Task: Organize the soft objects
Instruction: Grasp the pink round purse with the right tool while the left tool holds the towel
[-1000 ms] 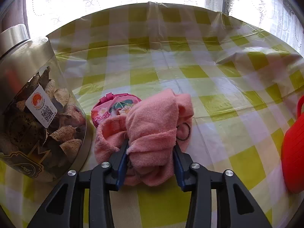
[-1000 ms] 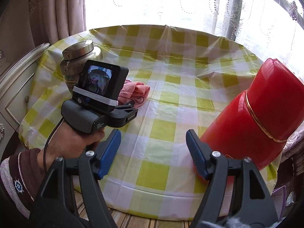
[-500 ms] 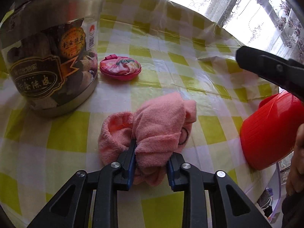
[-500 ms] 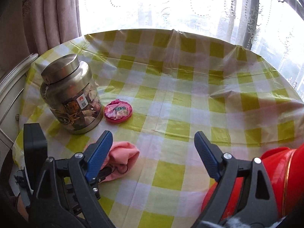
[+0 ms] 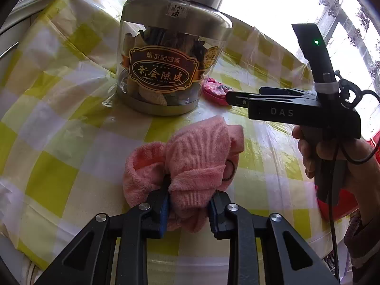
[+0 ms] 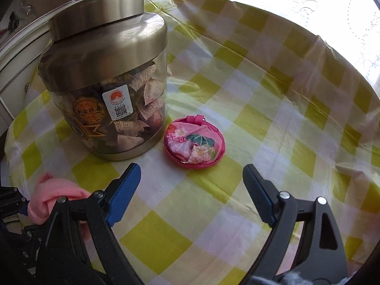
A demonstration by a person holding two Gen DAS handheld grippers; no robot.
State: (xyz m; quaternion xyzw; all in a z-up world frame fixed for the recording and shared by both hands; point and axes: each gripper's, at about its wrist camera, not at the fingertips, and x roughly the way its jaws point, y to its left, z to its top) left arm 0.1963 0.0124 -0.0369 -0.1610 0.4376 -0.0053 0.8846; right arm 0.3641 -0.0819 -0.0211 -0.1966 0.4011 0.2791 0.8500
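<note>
While clamped in the left tool (image 5: 188,210), the pink towel (image 5: 190,156) lies bunched.

Right gripper (image 6: 191,191) jaws spread wide over checked tablecloth (image 6: 273,123) | pink floral pouch (image 6: 194,142) beside lidded jar (image 6: 106,90) | pink towel (image 6: 55,196) lower left

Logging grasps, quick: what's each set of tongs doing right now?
Left tongs: shut on the pink towel.
Right tongs: open, nothing between them, above the checked tablecloth near the pink pouch.
</note>
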